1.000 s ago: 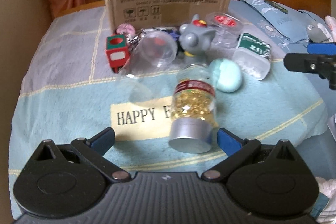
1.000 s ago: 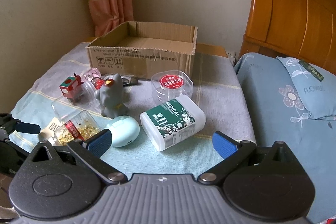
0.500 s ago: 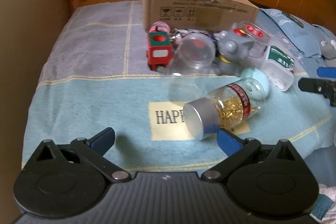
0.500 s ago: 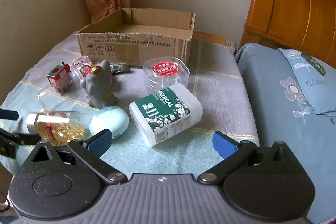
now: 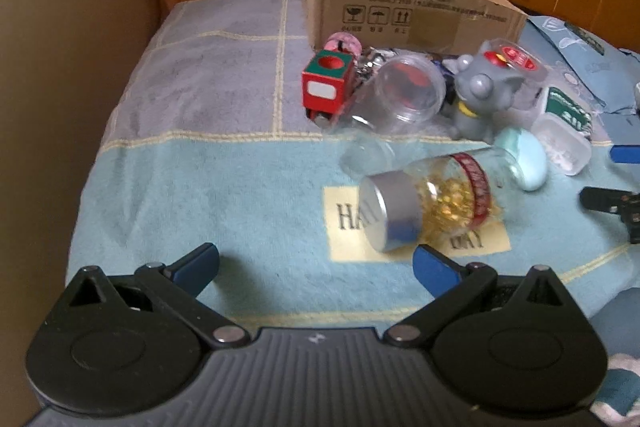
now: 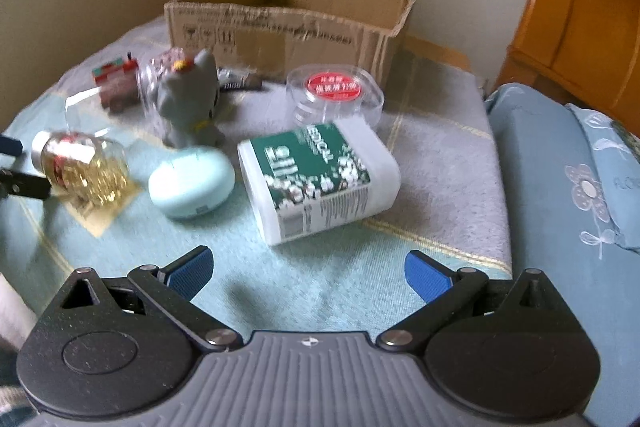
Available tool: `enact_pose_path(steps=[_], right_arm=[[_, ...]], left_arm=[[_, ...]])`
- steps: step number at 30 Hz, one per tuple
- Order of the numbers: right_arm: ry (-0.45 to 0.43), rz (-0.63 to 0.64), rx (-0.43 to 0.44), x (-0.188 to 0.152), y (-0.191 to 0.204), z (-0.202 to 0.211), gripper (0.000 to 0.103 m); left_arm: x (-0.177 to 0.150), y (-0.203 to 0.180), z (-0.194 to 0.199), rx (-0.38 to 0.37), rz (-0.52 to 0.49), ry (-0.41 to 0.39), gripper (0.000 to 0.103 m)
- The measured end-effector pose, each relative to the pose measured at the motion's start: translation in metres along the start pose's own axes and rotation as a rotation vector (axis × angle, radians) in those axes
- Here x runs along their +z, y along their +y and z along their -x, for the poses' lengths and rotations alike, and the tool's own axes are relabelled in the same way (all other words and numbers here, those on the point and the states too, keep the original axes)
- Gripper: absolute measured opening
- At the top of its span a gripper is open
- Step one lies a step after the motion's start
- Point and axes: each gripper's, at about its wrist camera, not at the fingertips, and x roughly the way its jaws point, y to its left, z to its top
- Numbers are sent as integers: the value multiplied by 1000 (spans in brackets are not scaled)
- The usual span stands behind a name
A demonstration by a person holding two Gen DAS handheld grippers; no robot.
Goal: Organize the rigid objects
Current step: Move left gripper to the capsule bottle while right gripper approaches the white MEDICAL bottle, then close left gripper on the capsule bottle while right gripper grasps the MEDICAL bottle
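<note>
- Capsule bottle (image 5: pixel 434 203) lying on its side on the blue towel (image 5: pixel 224 195), silver cap toward the left gripper (image 5: pixel 316 263), gold capsules and a red label band showing through the clear wall.
- Left gripper spread wide, empty; bottle's cap just ahead of the right-hand blue pad (image 5: pixel 434 269), off to that side of the gap rather than centred; touching or merely close, hard to say through the blur.
- Partly covering the yellow patch (image 5: pixel 480 239) with dark lettering on the towel.
- Mint oval case (image 5: pixel 528 163) right behind the bottle's far end, seemingly in contact.
- Clear empty jar (image 5: pixel 396 99) on its side behind the bottle, mouth facing the camera; red and green toy block (image 5: pixel 326 87) just left of it.
- Grey cat figure (image 5: pixel 476 99) upright to the right of the jar.
- Cardboard box (image 5: pixel 404 9) open at the back of the towel, behind the whole cluster.
- Right gripper (image 6: pixel 308 267) also spread wide and empty, hovering low over the towel.
- White medical box (image 6: pixel 320 179) with green label lying flat straight ahead of the right gripper, near but apart from its pads.
- Round clear container (image 6: pixel 334 97) with a red lid label just behind that box.
- From the right wrist view, capsule bottle (image 6: pixel 80 167) far to the left, beside the left gripper's dark fingertips (image 6: pixel 24 185).
</note>
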Motion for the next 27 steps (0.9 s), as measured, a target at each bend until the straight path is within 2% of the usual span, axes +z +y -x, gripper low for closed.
enact_pose_path(steps=[2,6,8,12,15,22,27], right_arm=[[21,23,11,-3,-3,-7,103],[18,13,96,-6,-14,-14,103],[-6,44,119,-8,-17,-16,103],[-15,78,151,-9,-20,-15,103],[-14,98,168,-10,-21,-13,103],[-8,154,216,-10,-25,-12,103],[-18,180,233,-11,-27,-12,103]], left_arm=[[-2,-5,5,-25,3,9,102],[-1,-24,9,-50,-3,17,102],[0,-32,6,-50,-5,27,102],[3,-47,-3,-29,14,59,102],[5,-57,-7,14,27,56,102],[7,-75,-11,44,98,31,102],[9,-81,-14,98,165,7,102]])
